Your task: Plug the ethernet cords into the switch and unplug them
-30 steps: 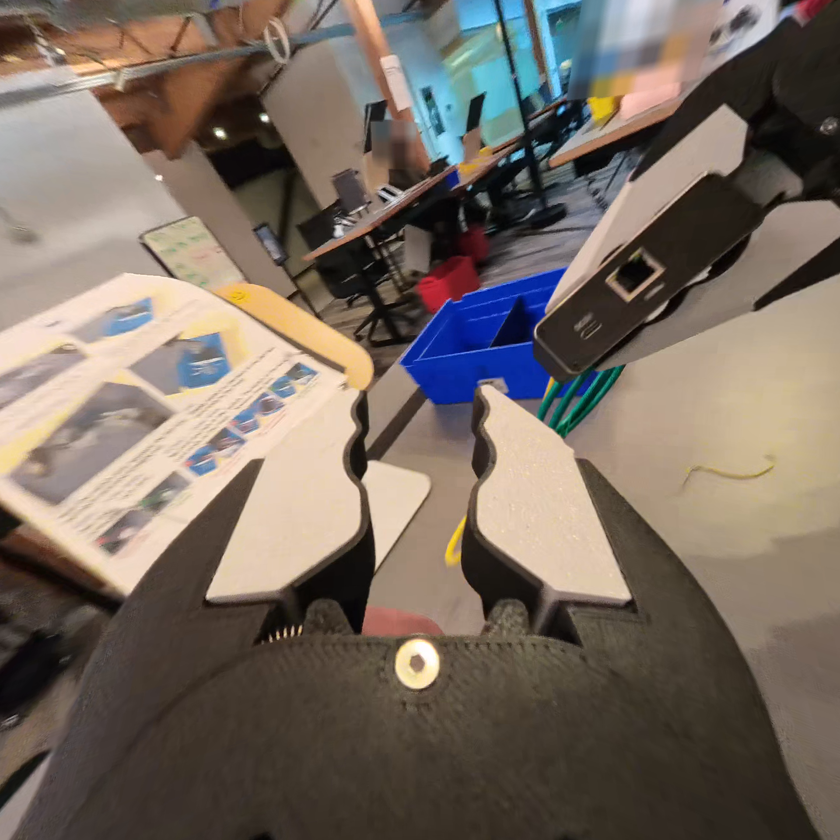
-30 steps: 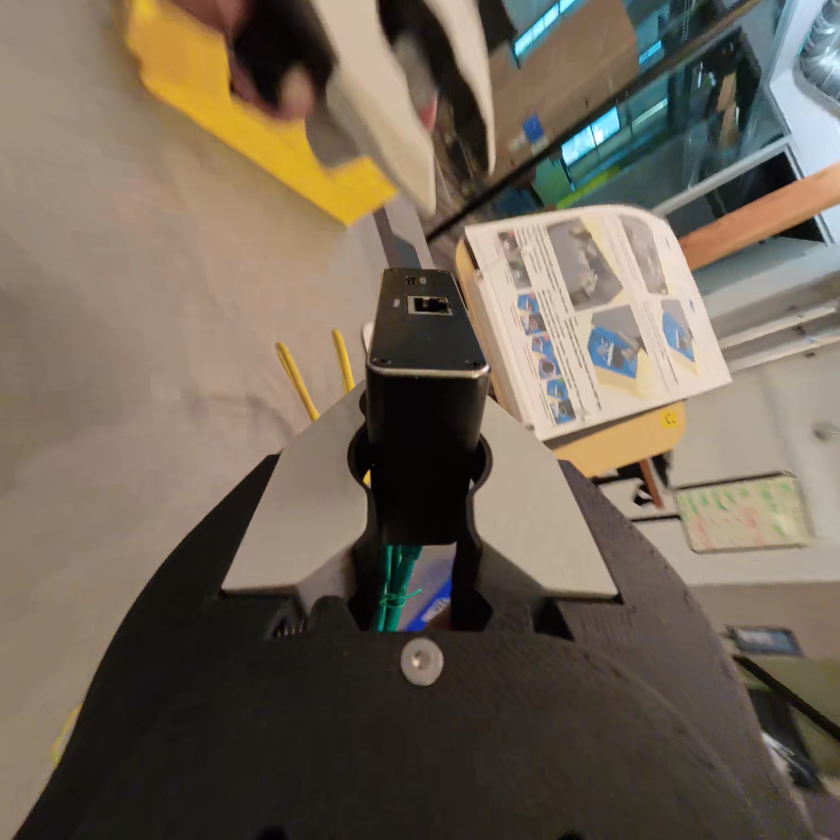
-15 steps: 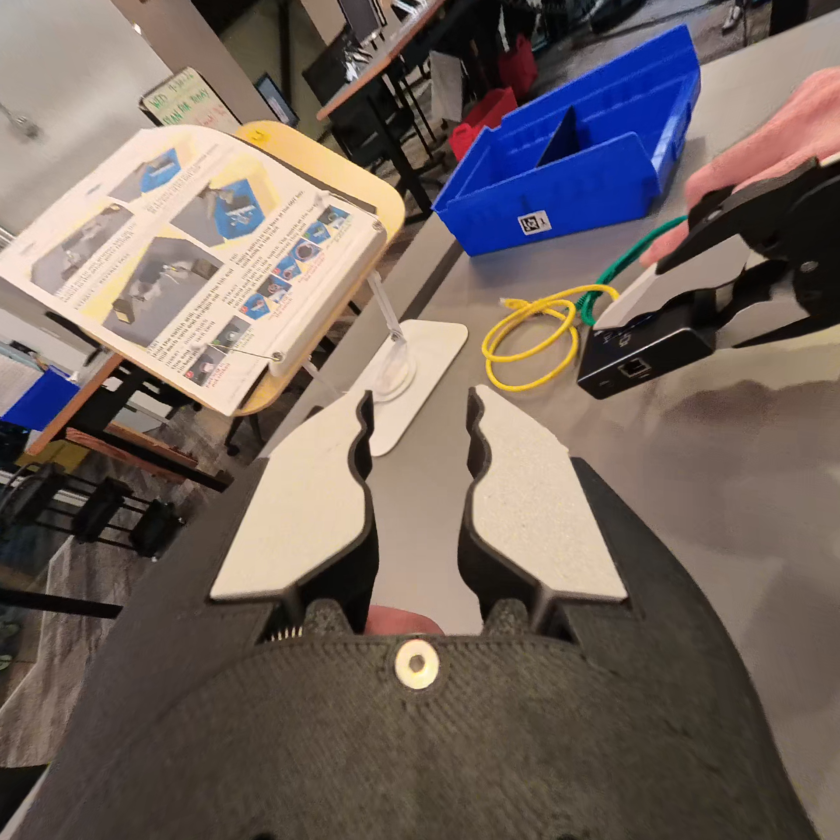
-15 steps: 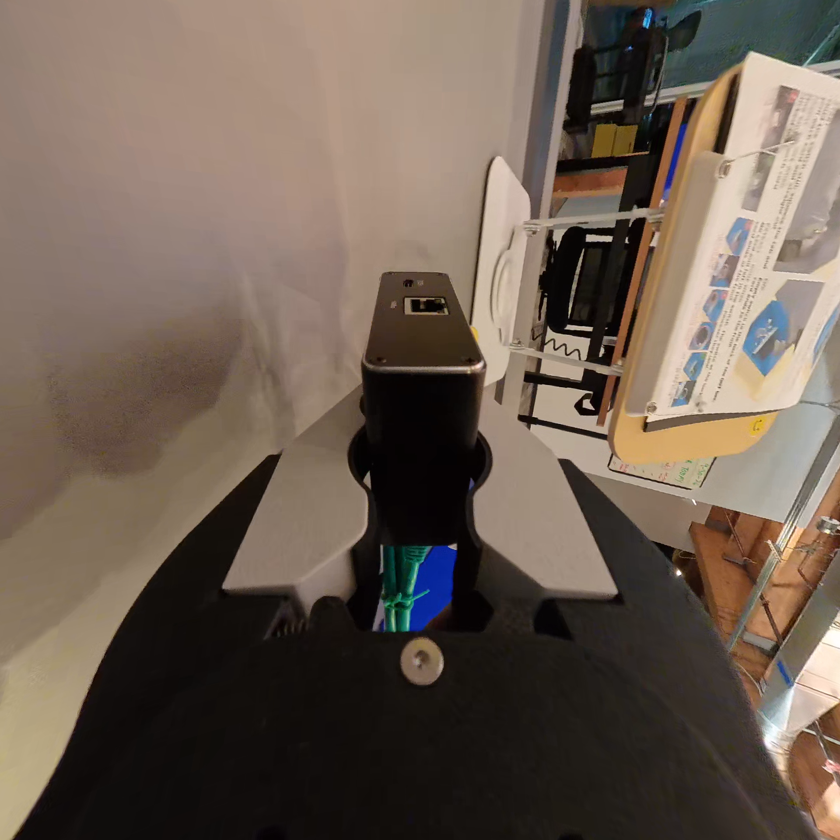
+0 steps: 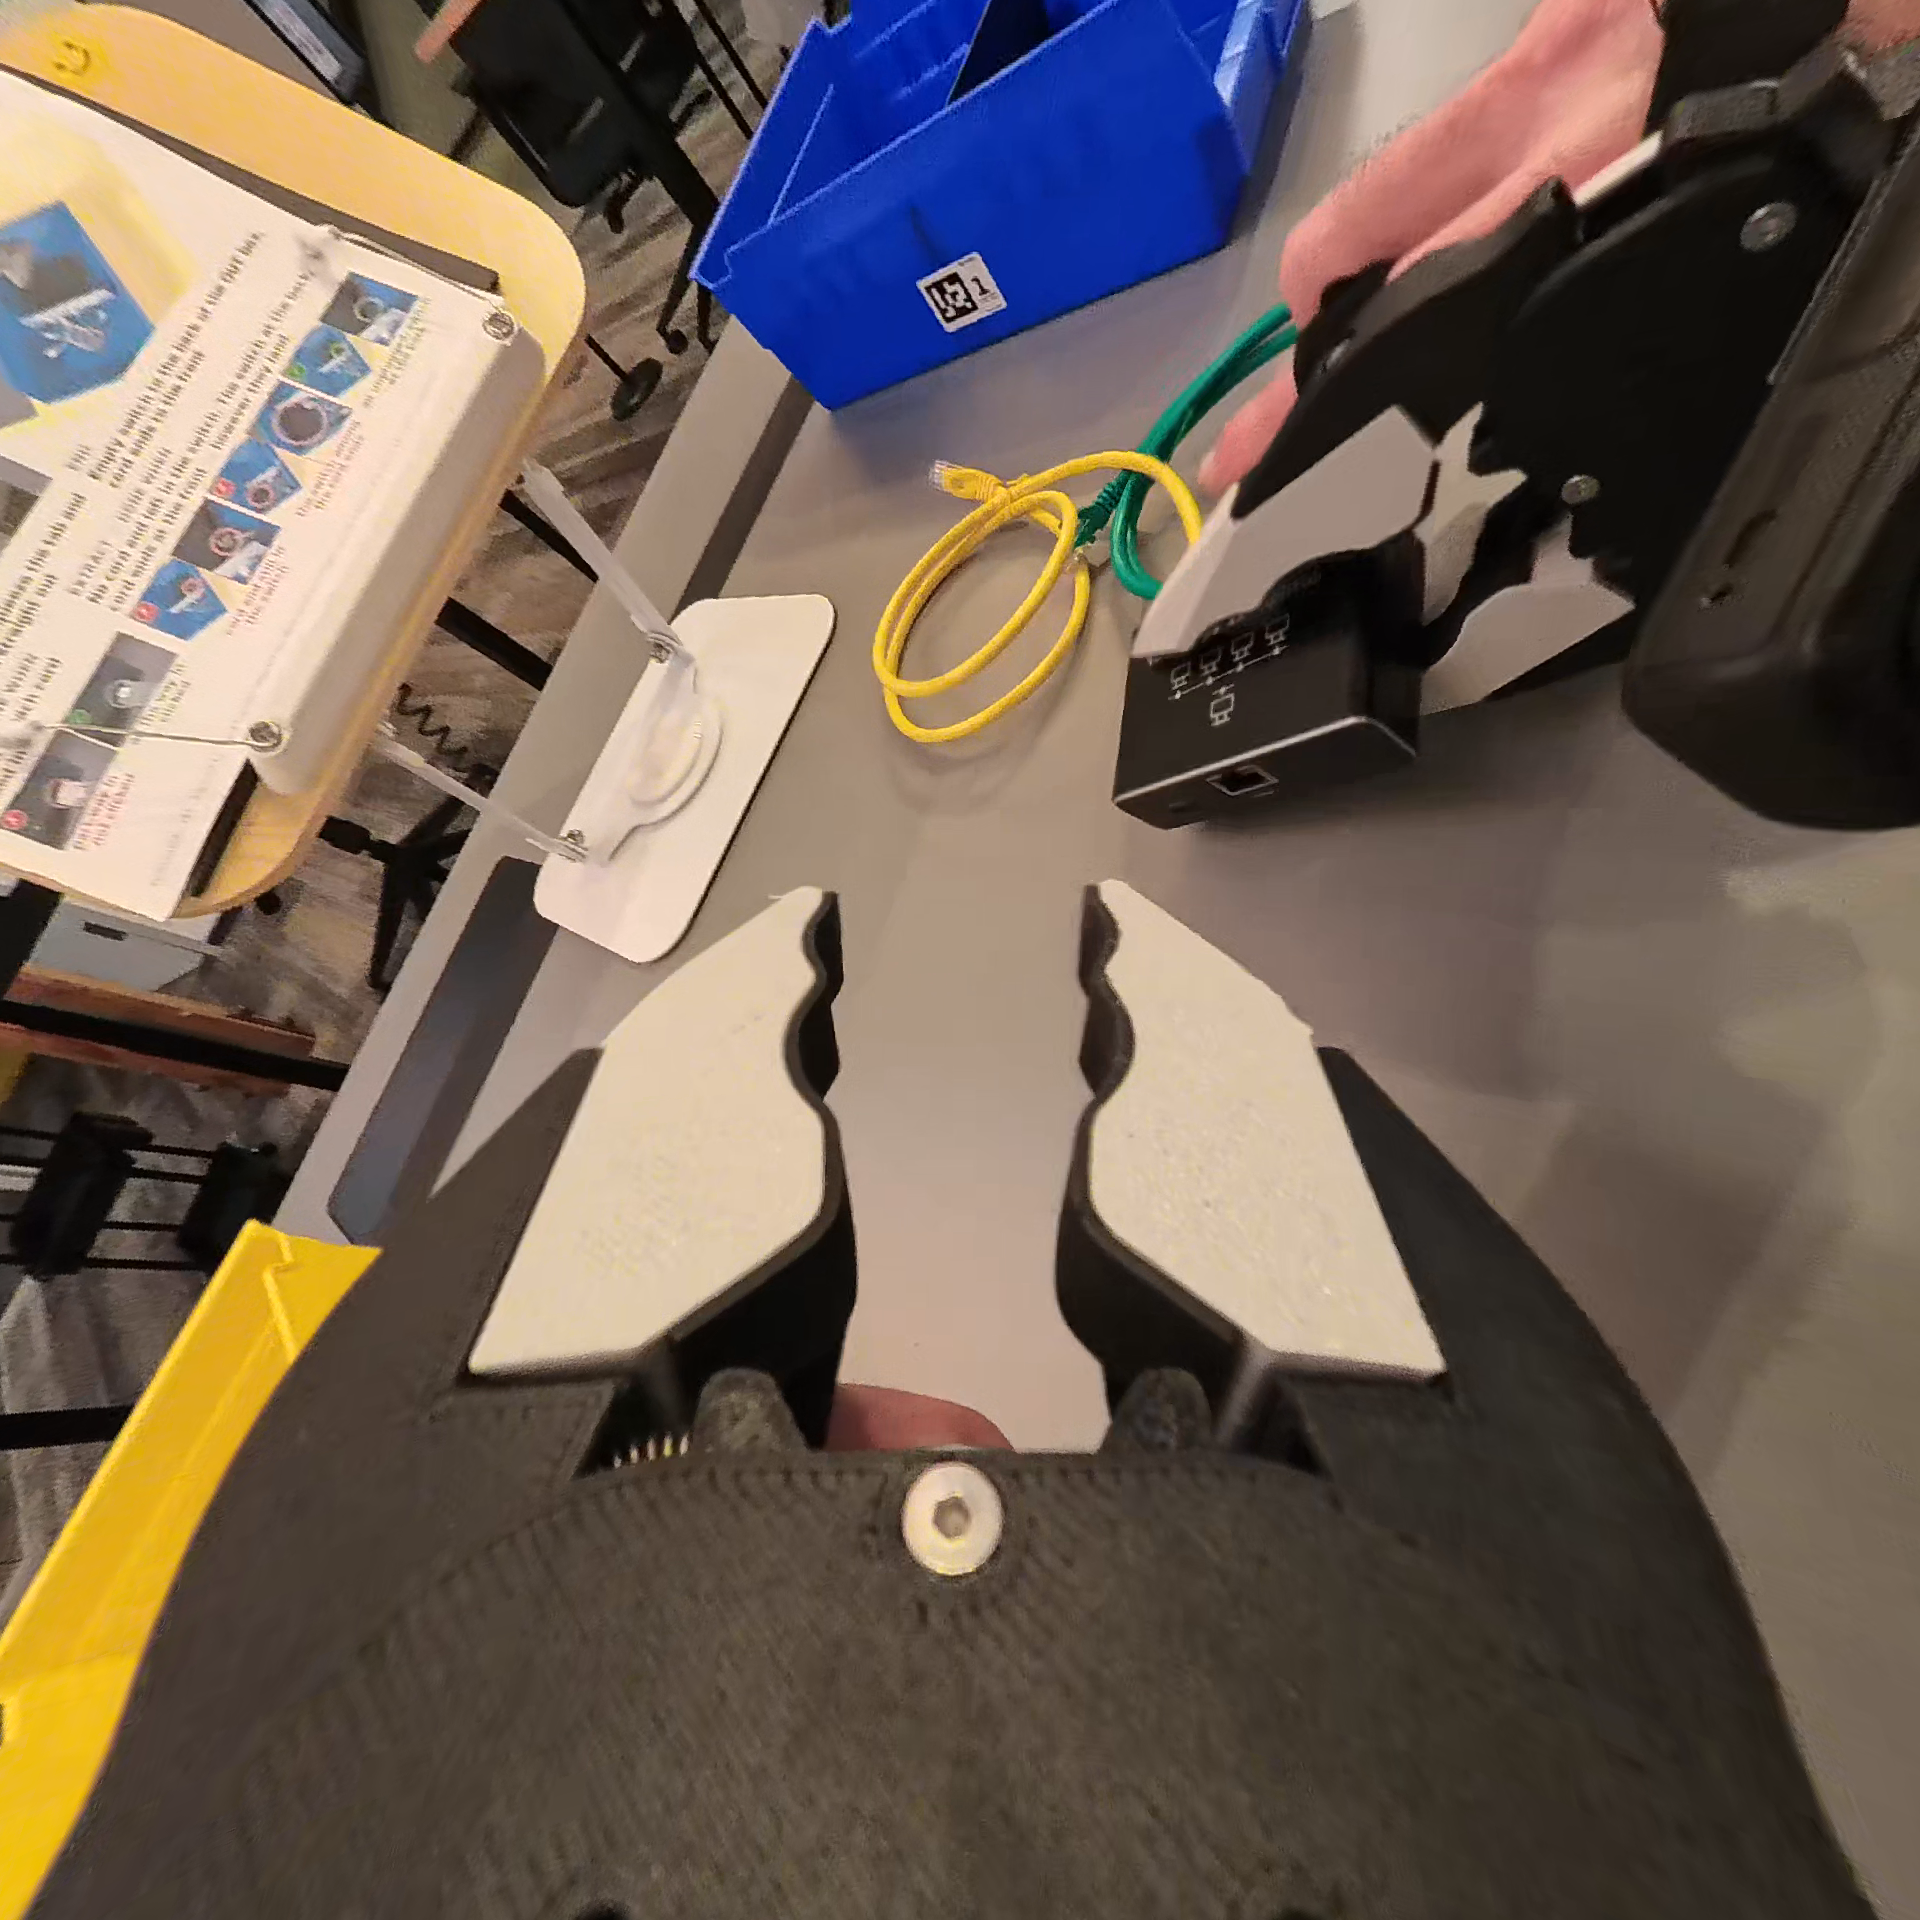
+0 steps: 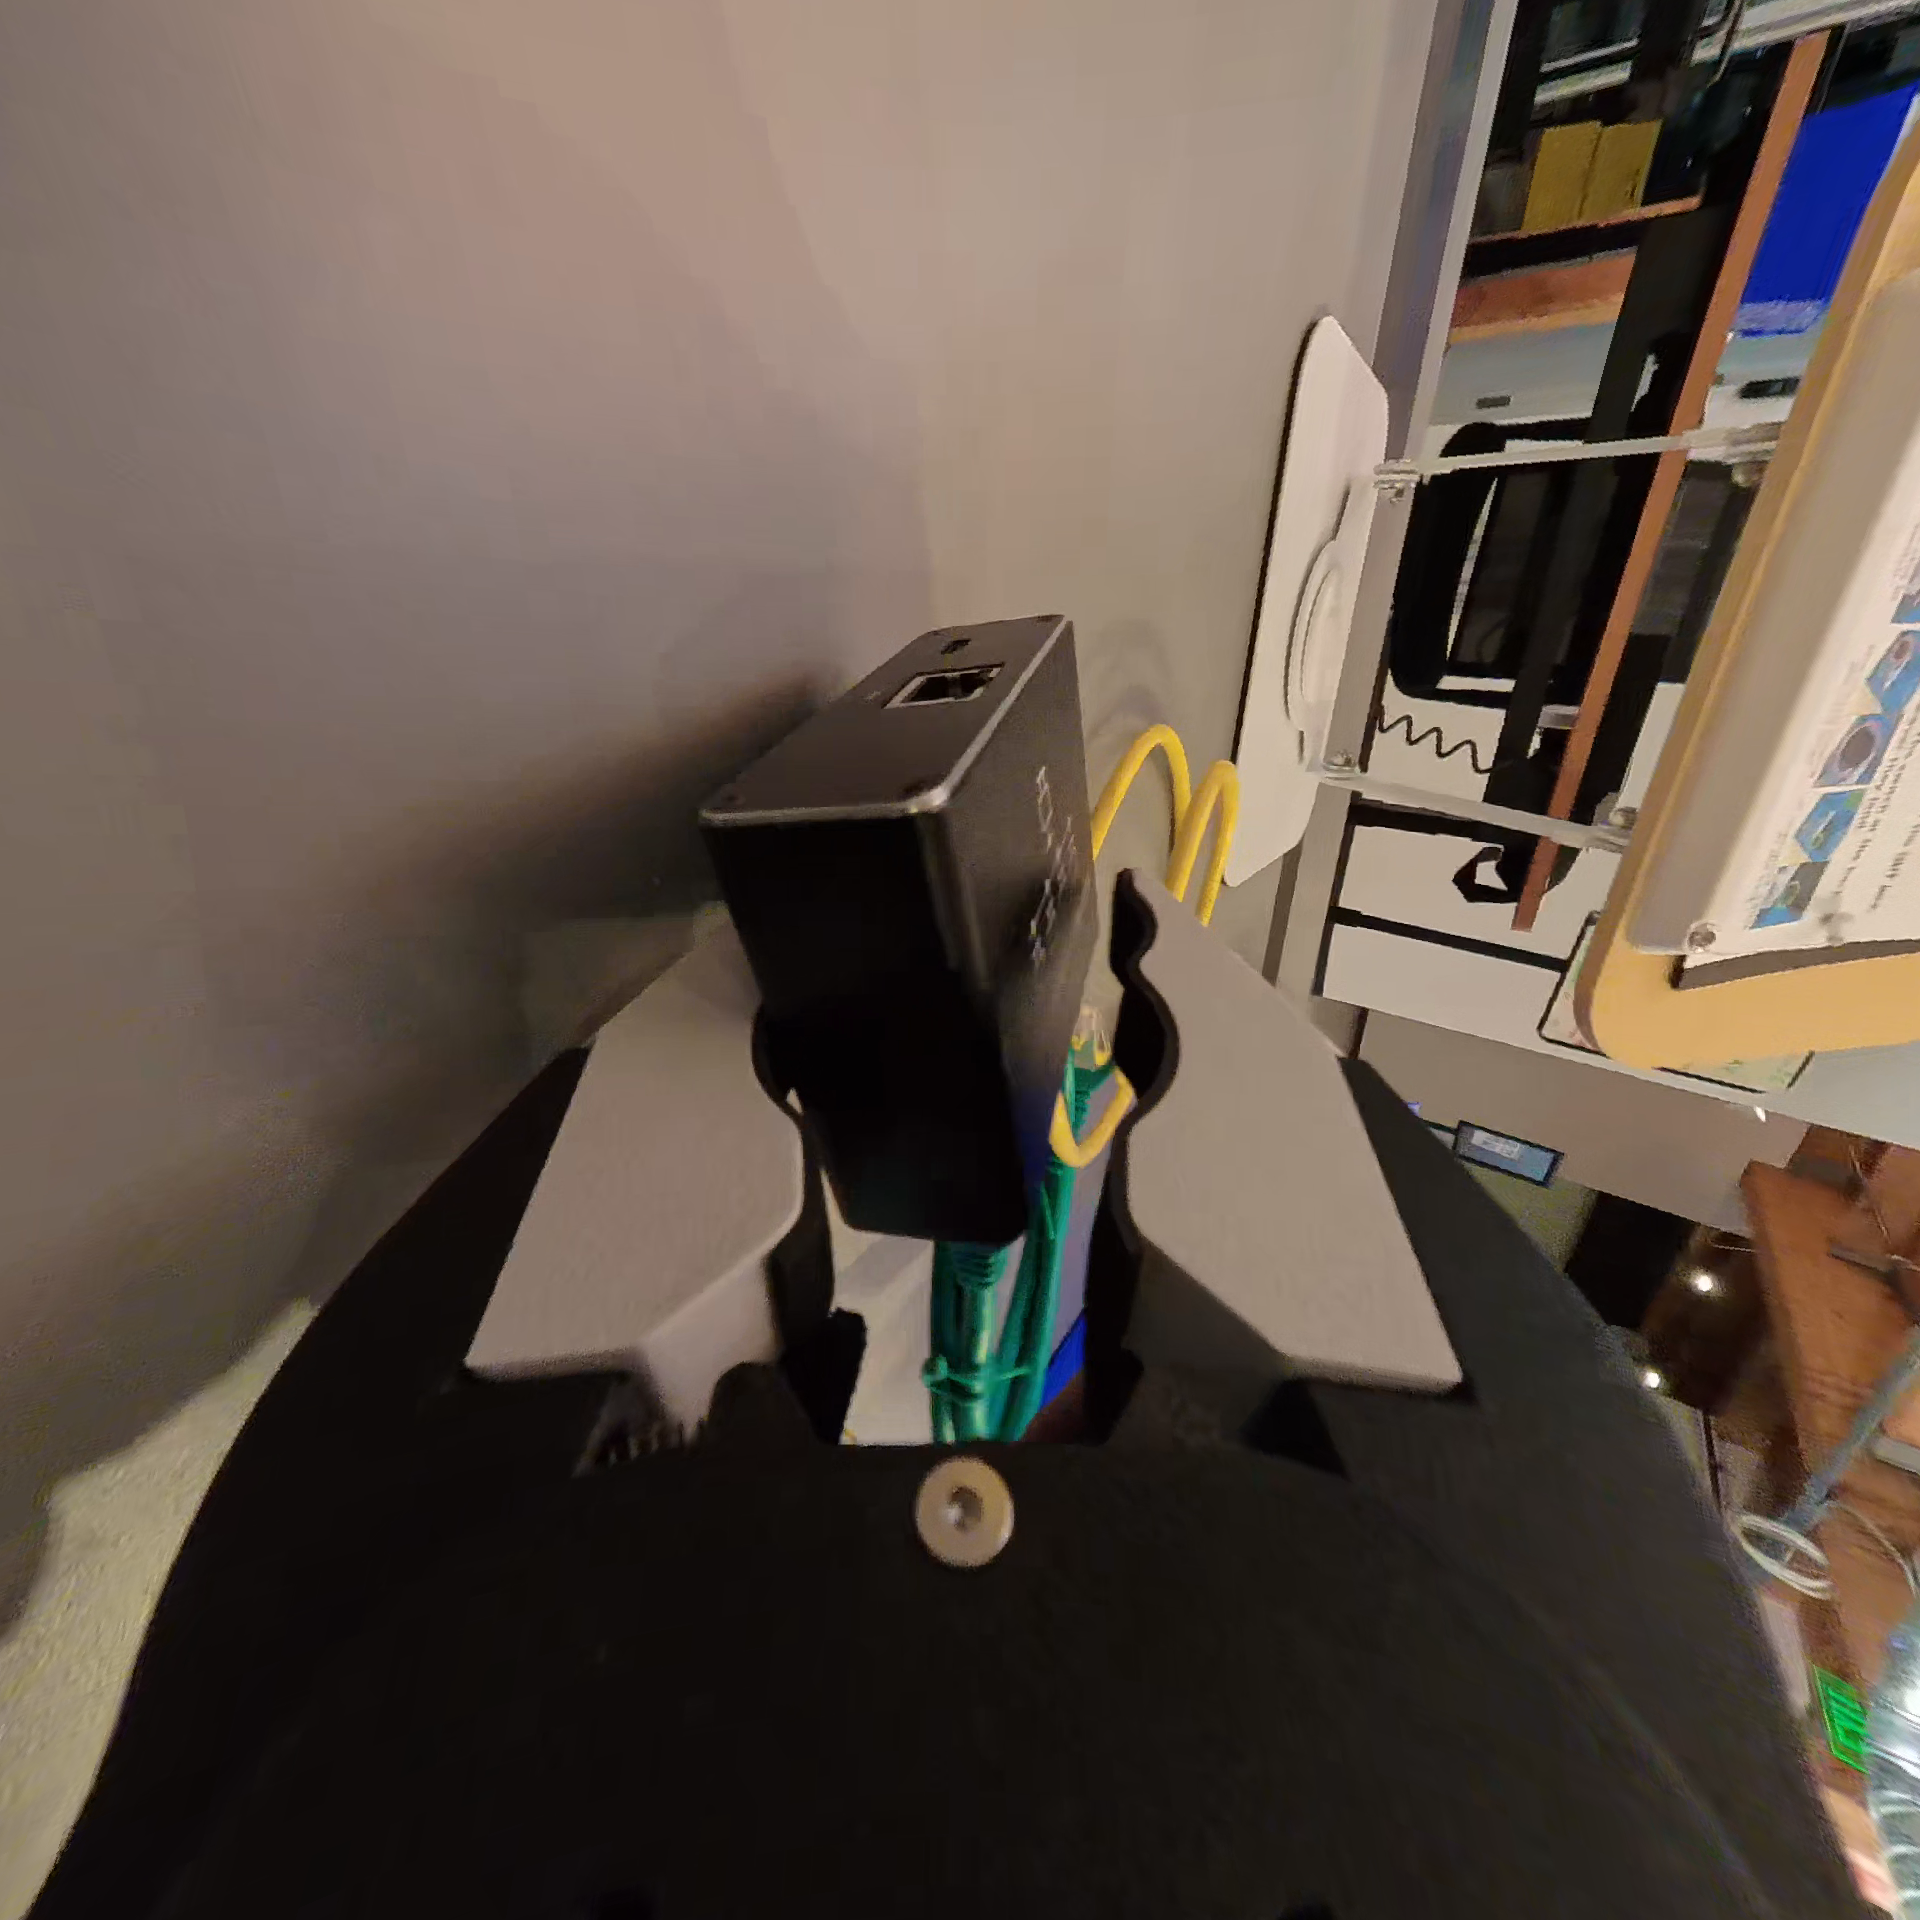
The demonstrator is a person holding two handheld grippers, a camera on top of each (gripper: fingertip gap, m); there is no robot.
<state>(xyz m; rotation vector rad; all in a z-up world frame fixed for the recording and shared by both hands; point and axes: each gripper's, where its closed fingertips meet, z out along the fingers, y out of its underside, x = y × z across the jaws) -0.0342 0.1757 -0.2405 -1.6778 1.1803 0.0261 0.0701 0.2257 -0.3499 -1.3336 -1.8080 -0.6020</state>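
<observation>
The black switch point(image 5: 1268, 717) lies on the grey table point(image 5: 1351, 1143), its single port facing me. My right gripper point(image 6: 935, 914) is open around its rear end. The switch point(image 6: 935, 883) leans tilted against one finger, with a gap to the other finger point(image 6: 1247, 1143). Green cords point(image 6: 977, 1320) run from the switch's rear, and they also show in the left wrist view point(image 5: 1174, 436). A yellow cord point(image 5: 977, 613) lies coiled and loose beside the switch. My left gripper point(image 5: 961, 914) is open and empty, above the table, short of the switch.
A blue bin point(image 5: 987, 187) stands behind the cords. An instruction sheet point(image 5: 208, 499) on a stand with a white base point(image 5: 686, 769) is at the table's left edge. A yellow bin point(image 5: 156, 1455) is at lower left. A person's hand point(image 5: 1455, 156) holds the right gripper. One gripper's finger ends stand about 15 cm off the other's.
The right gripper brought the switch down onto the table and its jaws have spread, so the switch now sits tilted and loose. The left gripper tipped down toward the table.
</observation>
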